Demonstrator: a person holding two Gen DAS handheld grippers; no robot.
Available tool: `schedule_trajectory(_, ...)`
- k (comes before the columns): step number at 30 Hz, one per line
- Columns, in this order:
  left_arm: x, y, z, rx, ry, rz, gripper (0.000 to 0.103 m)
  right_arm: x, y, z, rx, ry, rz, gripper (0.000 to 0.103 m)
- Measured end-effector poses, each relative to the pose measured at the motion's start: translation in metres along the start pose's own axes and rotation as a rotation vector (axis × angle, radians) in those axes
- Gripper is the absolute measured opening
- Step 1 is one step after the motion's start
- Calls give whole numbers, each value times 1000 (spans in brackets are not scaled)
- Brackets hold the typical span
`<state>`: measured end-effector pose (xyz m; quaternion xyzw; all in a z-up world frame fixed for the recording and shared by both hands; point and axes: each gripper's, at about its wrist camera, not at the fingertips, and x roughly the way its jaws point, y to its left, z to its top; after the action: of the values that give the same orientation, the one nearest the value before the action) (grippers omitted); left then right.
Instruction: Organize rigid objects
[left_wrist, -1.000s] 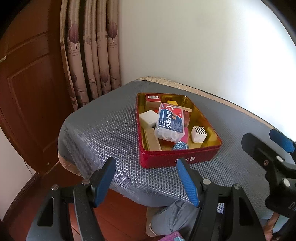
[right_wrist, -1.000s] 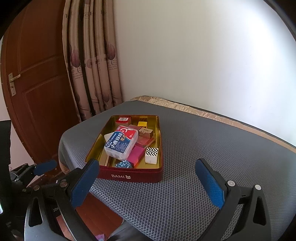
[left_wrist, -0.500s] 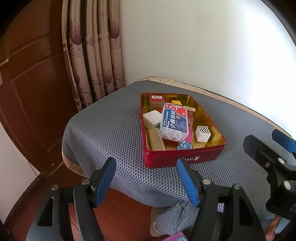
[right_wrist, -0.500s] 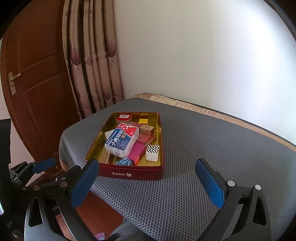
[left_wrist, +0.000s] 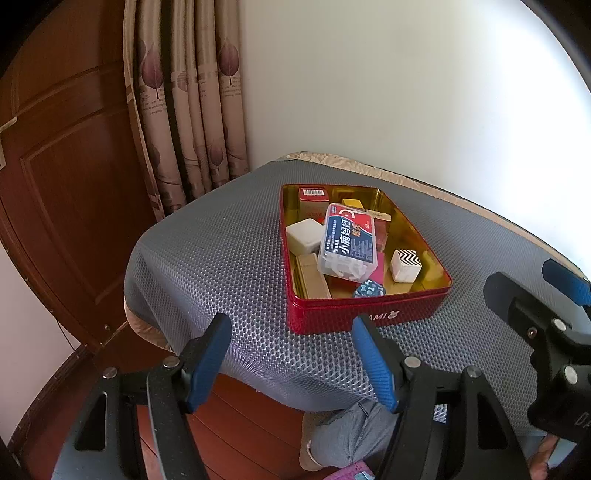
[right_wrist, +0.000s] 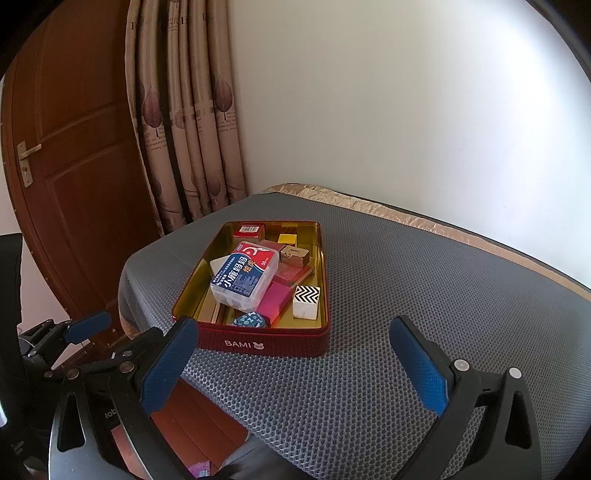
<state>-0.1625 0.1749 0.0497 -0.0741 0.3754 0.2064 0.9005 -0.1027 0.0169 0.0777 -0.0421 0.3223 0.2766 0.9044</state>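
Sitting near the table's (right_wrist: 406, 295) 9 o'clock corner, the red tin (right_wrist: 258, 341) leaves bare grey mat toward 3 o'clock. Left gripper (left_wrist: 291, 363) and right gripper (right_wrist: 295, 365) hover wide, empty. Curtain (right_wrist: 184, 129), door (right_wrist: 74, 166) behind.

Pink box (right_wrist: 274, 302) mostly hidden, perhaps

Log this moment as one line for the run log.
left gripper: open, empty | right gripper: open, empty | red tin: on grey mat, full | floss box: on top
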Motion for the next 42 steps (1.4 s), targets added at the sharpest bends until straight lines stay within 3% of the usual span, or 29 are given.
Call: schedule_trajectory(42,3,1,-1,-10,18,-11,70,2,3,-3,-25,21,20,103)
